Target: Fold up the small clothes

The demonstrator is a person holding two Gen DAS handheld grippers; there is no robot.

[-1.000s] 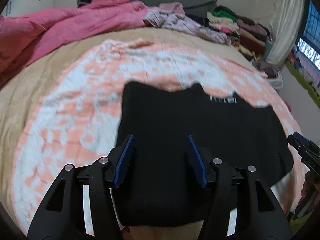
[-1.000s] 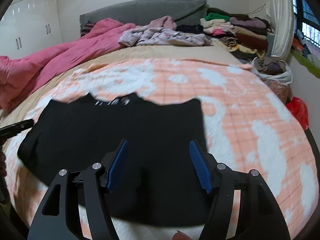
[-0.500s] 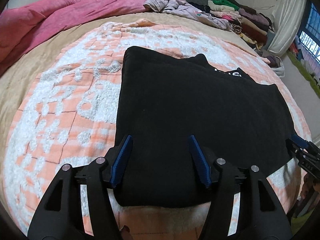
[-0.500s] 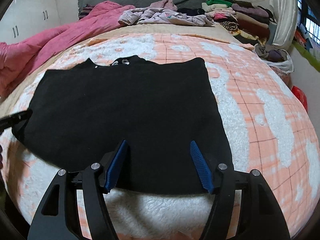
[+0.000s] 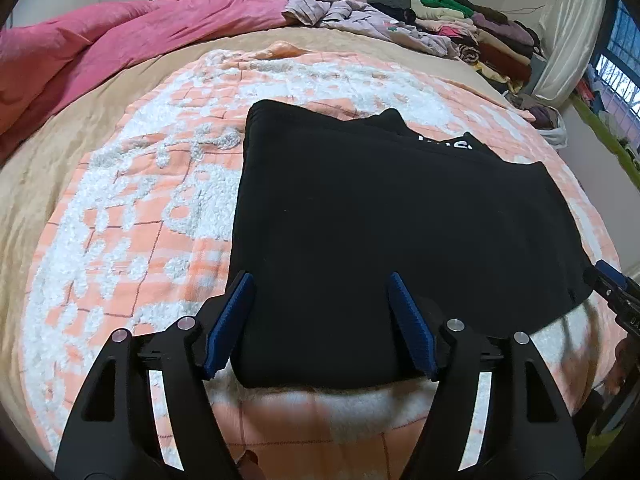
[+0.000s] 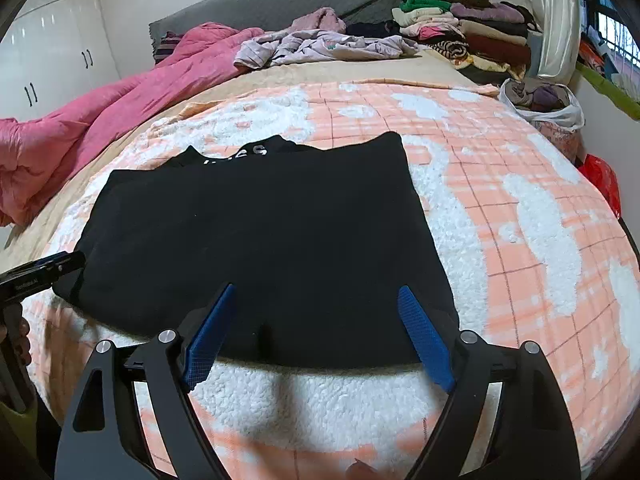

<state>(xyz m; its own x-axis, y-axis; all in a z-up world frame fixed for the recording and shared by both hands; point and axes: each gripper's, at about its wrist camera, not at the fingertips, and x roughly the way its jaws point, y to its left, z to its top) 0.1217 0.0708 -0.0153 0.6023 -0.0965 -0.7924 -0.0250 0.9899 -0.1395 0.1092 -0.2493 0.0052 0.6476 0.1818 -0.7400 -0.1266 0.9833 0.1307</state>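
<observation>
A black garment [image 5: 392, 232] with white lettering at its collar lies flat on the orange-and-white blanket [image 5: 132, 216]. My left gripper [image 5: 319, 280] hovers over its near left corner. Its jaws are opening, and the blue pads press on nothing; the hem shows between them. In the right wrist view the same garment [image 6: 260, 232] spreads out, and my right gripper [image 6: 317, 288] stands over its near right edge, jaws also opening and clear of the cloth. Each gripper shows at the edge of the other's view: the right gripper [image 5: 612, 288], the left gripper [image 6: 40, 272].
A pink quilt [image 5: 120, 44] is bunched at the back left of the bed. Loose lilac clothes [image 6: 320, 46] and a stack of folded clothes [image 6: 472, 28] lie along the headboard. A plastic bag of clothes [image 6: 548, 104] and a red bag [image 6: 604, 180] sit off the right side.
Both pairs of jaws have spread wider. The black garment, blurred and moving a second ago, now lies still and flat, with its near hem showing between the fingers.
</observation>
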